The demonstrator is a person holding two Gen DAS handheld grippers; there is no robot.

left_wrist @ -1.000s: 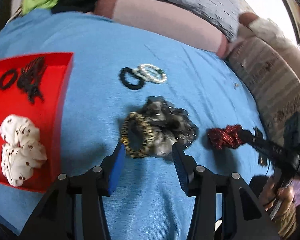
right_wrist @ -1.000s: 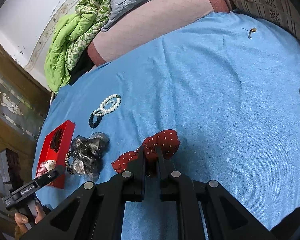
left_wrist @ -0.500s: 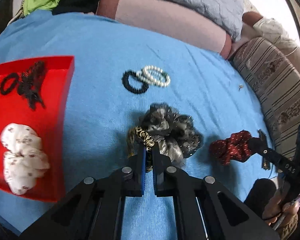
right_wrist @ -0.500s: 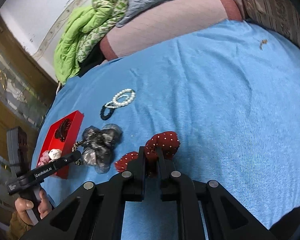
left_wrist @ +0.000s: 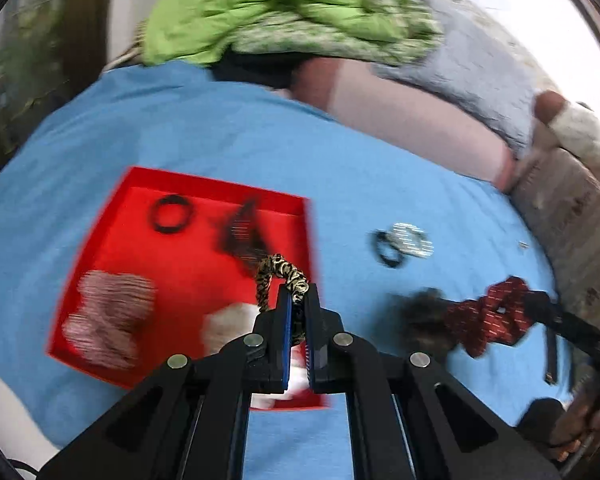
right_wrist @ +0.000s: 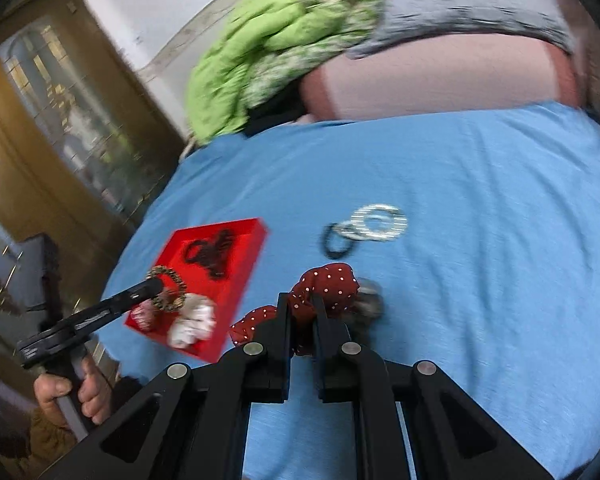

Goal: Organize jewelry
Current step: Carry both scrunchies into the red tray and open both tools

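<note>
Left tongs [left_wrist: 296, 308]: clamped on leopard-print scrunchie [left_wrist: 280, 276], its loop standing upward above red tray [left_wrist: 204, 188].
Tray contents: black hair tie [left_wrist: 170, 215], white scrunchie [right_wrist: 192, 322].
Right tongs [right_wrist: 302, 312]: clamped on red dotted scrunchie [right_wrist: 328, 282] above the bed [right_wrist: 480, 240].

Green quilt [left_wrist: 284, 20], blue bedsheet [right_wrist: 480, 240]

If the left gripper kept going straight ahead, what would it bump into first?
Probably the red tray: the left gripper, shut on the leopard-print scrunchie, points over it toward the black hair clip. Blur leaves depth uncertain.
</note>
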